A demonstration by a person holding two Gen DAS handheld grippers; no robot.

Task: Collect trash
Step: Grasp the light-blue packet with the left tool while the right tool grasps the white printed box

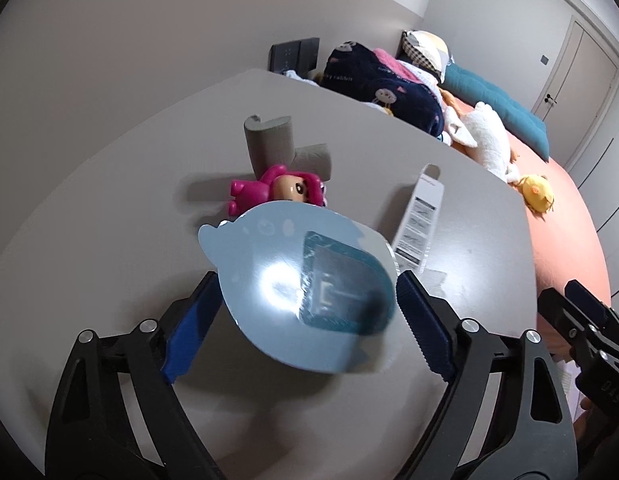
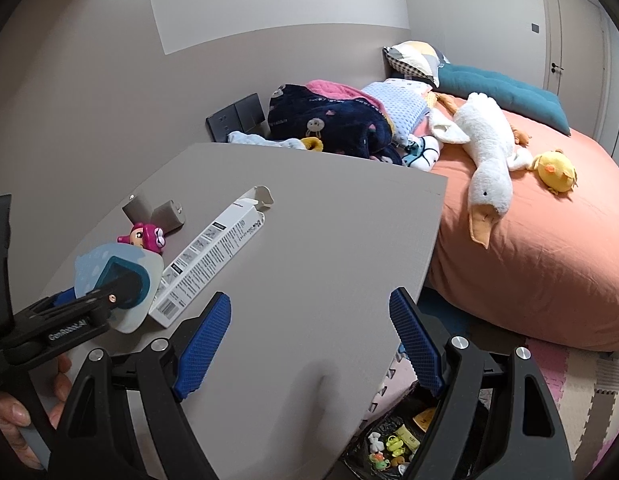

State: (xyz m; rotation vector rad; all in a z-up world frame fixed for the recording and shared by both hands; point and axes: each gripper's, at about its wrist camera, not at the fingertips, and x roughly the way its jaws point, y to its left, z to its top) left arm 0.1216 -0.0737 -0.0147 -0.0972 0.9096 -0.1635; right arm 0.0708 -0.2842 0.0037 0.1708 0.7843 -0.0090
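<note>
The left gripper [image 1: 309, 300] has its blue pads on both sides of a pale blue, flat plastic blister package [image 1: 297, 280] with a darker teal bubble. The package edges reach both pads, so it seems clamped across its width, though the contact on the left side I cannot see surely. The right gripper [image 2: 309, 336] is wide apart with nothing between the pads, above the bare part of the grey table [image 2: 309, 240]. On the table lie a long white cardboard box [image 2: 213, 248] with an open flap, a small pink-haired toy figure [image 2: 145, 236] and grey foam corner pieces [image 2: 153, 212]. Below the table edge is a dark bag [image 2: 393, 440] holding small items, probably the trash place. The package is thin and slippery, so it is better to keep it level, carry it slowly over the table edge, and release only above the bag.
</note>
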